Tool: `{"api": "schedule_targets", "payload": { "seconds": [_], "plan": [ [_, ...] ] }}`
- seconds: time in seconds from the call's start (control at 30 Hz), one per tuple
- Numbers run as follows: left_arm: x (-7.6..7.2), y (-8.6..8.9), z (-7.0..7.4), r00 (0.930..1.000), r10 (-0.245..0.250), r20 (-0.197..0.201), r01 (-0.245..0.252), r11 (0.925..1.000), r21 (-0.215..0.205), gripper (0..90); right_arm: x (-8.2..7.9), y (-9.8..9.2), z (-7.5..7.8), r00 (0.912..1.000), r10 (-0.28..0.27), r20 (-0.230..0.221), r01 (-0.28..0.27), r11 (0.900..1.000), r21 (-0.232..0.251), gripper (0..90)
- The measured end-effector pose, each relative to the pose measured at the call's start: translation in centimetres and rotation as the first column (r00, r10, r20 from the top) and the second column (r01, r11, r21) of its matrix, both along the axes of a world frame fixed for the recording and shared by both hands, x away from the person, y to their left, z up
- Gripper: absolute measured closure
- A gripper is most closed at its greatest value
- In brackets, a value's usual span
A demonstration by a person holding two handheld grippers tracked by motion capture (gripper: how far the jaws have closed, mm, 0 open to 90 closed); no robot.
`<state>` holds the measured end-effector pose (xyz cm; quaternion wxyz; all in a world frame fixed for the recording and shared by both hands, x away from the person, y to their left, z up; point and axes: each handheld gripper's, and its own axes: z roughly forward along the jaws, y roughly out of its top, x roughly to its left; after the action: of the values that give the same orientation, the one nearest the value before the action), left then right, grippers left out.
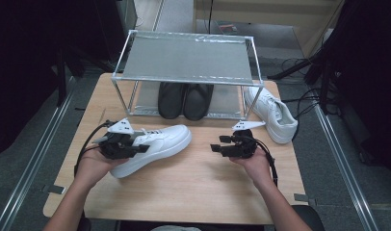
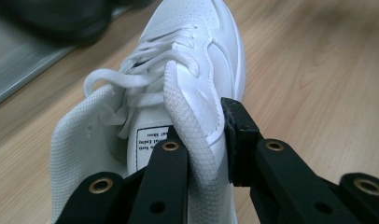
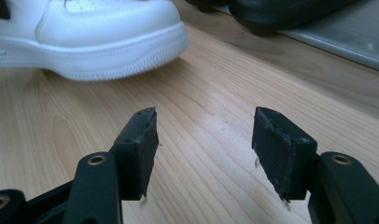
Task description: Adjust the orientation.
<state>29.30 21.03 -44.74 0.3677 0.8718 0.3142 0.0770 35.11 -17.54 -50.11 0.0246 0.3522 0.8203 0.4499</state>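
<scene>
white sneaker (image 2: 197,70) clamped in left claw (image 2: 201,140)

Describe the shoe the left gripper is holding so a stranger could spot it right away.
On the wooden table, in front of the metal rack, lies a white sneaker. Unlike the other white sneaker right of the rack, the left gripper pinches its collar.

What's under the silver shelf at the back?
Under the rack's top shelf, a pair of black shoes sits side by side on the lower shelf. Their heels are hidden beneath the top shelf.
</scene>
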Motion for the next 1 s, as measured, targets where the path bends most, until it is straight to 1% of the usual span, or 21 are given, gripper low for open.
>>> {"api": "schedule_targets", "payload": {
  "seconds": [0.07, 0.2, 0.27, 0.37, 0.43, 0.47, 0.5, 0.53, 0.57, 0.6, 0.63, 0.67, 0.73, 0.77, 0.8, 0.87, 0.9, 0.93, 0.97, 1.0],
  "plan": [
    [0.2, -1.2, -0.1, 0.9994, -0.034, -0.004, 0.034, 0.9994, 0.005, 79.9, -0.2, -0.4, 0.0, 0.9999, -0.014, -0.004, 0.014, 1.000, -0.002, 41.8],
    [0.4, -3.6, -0.3, 0.9971, -0.076, 0.000, 0.076, 0.9971, -0.008, 79.9, -0.7, -1.3, 0.0, 0.9992, -0.040, 0.001, 0.040, 0.999, -0.002, 41.8],
    [0.5, -4.8, -0.4, 0.9947, -0.103, 0.003, 0.103, 0.9947, -0.010, 79.9, -0.9, -1.8, -0.1, 0.9984, -0.056, 0.003, 0.056, 0.998, 0.002, 41.8],
    [0.6, -6.5, -1.0, 0.9883, -0.153, -0.003, 0.153, 0.9881, -0.019, 79.9, -1.3, -2.5, -0.1, 0.9971, -0.077, 0.002, 0.077, 0.997, 0.003, 41.8],
    [1.0, -7.4, -1.7, 0.9826, -0.183, -0.029, 0.183, 0.9828, -0.028, 79.7, -1.6, -2.8, -0.1, 0.9960, -0.090, 0.001, 0.090, 0.996, 0.001, 41.8],
    [1.3, -7.7, -2.1, 0.9783, -0.198, -0.061, 0.196, 0.9797, -0.043, 79.4, -1.7, -3.0, -0.2, 0.9954, -0.096, 0.000, 0.096, 0.995, 0.000, 41.8],
    [1.6, -7.9, -2.5, 0.9759, -0.199, -0.088, 0.195, 0.9791, -0.060, 79.1, -1.8, -3.1, -0.2, 0.9951, -0.099, 0.001, 0.099, 0.995, 0.002, 41.8],
    [1.6, -8.1, -2.6, 0.9729, -0.208, -0.102, 0.202, 0.9772, -0.065, 78.7, -1.9, -3.2, -0.2, 0.9948, -0.102, 0.003, 0.102, 0.995, 0.002, 41.8],
    [1.6, -8.4, -2.7, 0.9699, -0.219, -0.107, 0.214, 0.9752, -0.056, 78.3, -2.0, -3.3, -0.2, 0.9944, -0.106, 0.000, 0.106, 0.994, 0.003, 41.8],
    [1.4, -8.5, -2.8, 0.9701, -0.219, -0.104, 0.215, 0.9753, -0.049, 77.9, -2.1, -3.4, -0.2, 0.9941, -0.108, 0.005, 0.108, 0.994, 0.002, 41.8],
    [1.4, -8.6, -2.9, 0.9669, -0.228, -0.115, 0.225, 0.9736, -0.036, 77.3, -2.2, -3.5, -0.2, 0.9937, -0.112, 0.001, 0.112, 0.994, 0.001, 41.8],
    [1.3, -8.7, -3.1, 0.9647, -0.229, -0.130, 0.227, 0.9735, -0.029, 76.6, -2.2, -3.6, -0.2, 0.9935, -0.114, 0.003, 0.114, 0.993, 0.000, 41.8],
    [1.0, -8.9, -3.2, 0.9644, -0.230, -0.131, 0.230, 0.9731, -0.015, 75.7, -2.2, -3.6, -0.2, 0.9932, -0.117, 0.003, 0.117, 0.993, 0.001, 41.8],
    [0.9, -8.9, -3.3, 0.9638, -0.230, -0.134, 0.231, 0.9729, -0.012, 75.3, -2.2, -3.6, -0.2, 0.9930, -0.118, 0.002, 0.118, 0.993, 0.001, 41.8],
    [0.8, -9.0, -3.3, 0.9647, -0.225, -0.136, 0.226, 0.9741, -0.013, 75.0, -2.2, -3.6, -0.2, 0.9932, -0.117, 0.002, 0.117, 0.993, 0.001, 41.8],
    [0.8, -8.8, -3.3, 0.9638, -0.222, -0.148, 0.219, 0.9751, -0.037, 72.2, -2.2, -3.4, -0.3, 0.9936, -0.113, 0.001, 0.113, 0.994, -0.002, 41.8],
    [0.8, -8.8, -3.3, 0.9658, -0.215, -0.145, 0.210, 0.9766, -0.046, 69.7, -2.2, -3.4, -0.3, 0.9940, -0.110, 0.002, 0.110, 0.994, -0.002, 41.8],
    [0.9, -8.6, -3.2, 0.9688, -0.206, -0.137, 0.199, 0.9779, -0.064, 66.4, -2.2, -3.3, -0.3, 0.9943, -0.107, 0.003, 0.107, 0.994, -0.004, 41.8],
    [1.0, -8.4, -3.2, 0.9708, -0.199, -0.134, 0.190, 0.9790, -0.074, 60.9, -2.2, -3.3, -0.3, 0.9945, -0.105, 0.003, 0.105, 0.994, -0.003, 41.8],
    [1.1, -8.1, -3.0, 0.9736, -0.185, -0.133, 0.176, 0.9814, -0.076, 57.8, -2.2, -3.2, -0.3, 0.9945, -0.104, 0.003, 0.104, 0.995, -0.004, 41.8]
  ]
}}
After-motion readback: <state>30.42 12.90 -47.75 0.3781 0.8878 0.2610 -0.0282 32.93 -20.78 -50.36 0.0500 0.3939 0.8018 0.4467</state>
